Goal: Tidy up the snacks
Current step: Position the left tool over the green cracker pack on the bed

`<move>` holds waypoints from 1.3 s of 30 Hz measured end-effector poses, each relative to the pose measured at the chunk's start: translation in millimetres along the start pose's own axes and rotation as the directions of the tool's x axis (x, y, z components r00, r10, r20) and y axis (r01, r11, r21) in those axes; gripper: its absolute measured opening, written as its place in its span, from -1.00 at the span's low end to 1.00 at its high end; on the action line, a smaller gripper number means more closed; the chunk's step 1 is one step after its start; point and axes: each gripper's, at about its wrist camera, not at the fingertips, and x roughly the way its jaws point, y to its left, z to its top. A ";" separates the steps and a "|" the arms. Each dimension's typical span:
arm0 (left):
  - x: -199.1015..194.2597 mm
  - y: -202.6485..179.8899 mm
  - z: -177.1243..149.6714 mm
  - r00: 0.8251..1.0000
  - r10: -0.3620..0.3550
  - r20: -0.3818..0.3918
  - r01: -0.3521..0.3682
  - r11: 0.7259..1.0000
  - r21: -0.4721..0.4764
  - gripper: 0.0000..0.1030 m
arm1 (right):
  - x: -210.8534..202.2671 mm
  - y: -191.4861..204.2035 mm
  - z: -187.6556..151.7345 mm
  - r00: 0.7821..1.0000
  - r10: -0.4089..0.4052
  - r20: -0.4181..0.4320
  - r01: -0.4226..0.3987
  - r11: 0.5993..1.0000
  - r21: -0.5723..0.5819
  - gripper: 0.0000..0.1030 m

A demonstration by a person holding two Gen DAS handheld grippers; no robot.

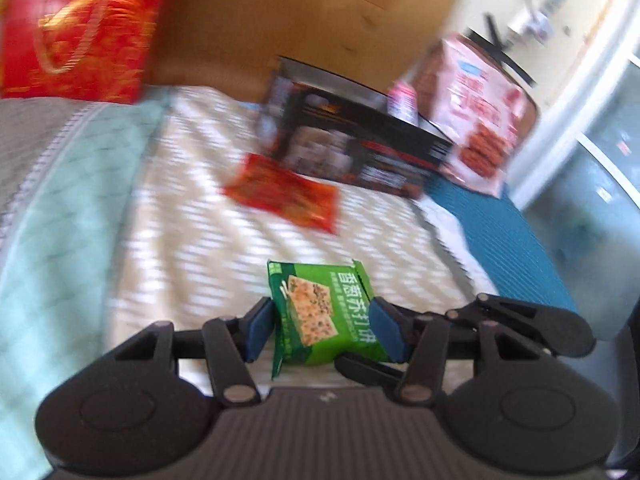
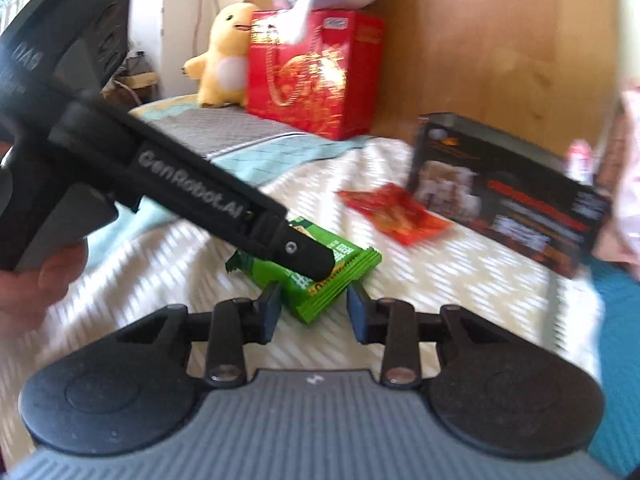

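A green cracker packet point(image 1: 320, 312) sits between the blue pads of my left gripper point(image 1: 323, 328), which is shut on its sides. In the right wrist view the same packet point(image 2: 320, 280) lies low over the white patterned bedspread point(image 2: 460, 292). The left gripper point(image 2: 316, 260) reaches in from the upper left over the packet's top. My right gripper point(image 2: 314, 312) has the packet's near corner between its pads, and both pads touch it. The right gripper's black fingers point(image 1: 532, 328) show at the right of the left wrist view. A hand point(image 2: 32, 280) holds the left tool.
A red-orange sachet point(image 1: 284, 196) lies further up the bed, before a black box point(image 1: 360, 148). A pink snack bag point(image 1: 476, 120) leans at the far right by a teal mat point(image 1: 500, 240). A red gift bag point(image 2: 316, 76) and a yellow plush point(image 2: 224, 60) stand against the wooden headboard.
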 end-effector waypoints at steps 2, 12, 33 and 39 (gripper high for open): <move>9.9 -19.9 -3.8 1.000 -0.006 -0.003 0.006 0.999 0.046 0.02 | -11.5 -6.9 -12.7 0.999 -0.044 0.001 0.044 0.999 0.017 -0.24; 17.4 -48.3 -17.2 0.996 0.071 0.062 -0.078 0.990 0.120 0.12 | -9.0 -39.2 -22.1 1.000 0.002 0.007 -0.004 0.980 0.197 -0.16; 13.8 -42.9 -24.9 0.994 0.025 0.107 -0.039 0.990 0.135 0.26 | -13.0 -29.6 -24.0 0.998 -0.066 0.001 0.065 0.985 0.157 -0.02; 10.6 -32.2 -23.5 0.993 -0.025 0.114 0.015 0.997 0.082 0.32 | -12.7 -31.0 -24.3 0.998 -0.069 -0.003 0.068 0.983 0.171 0.01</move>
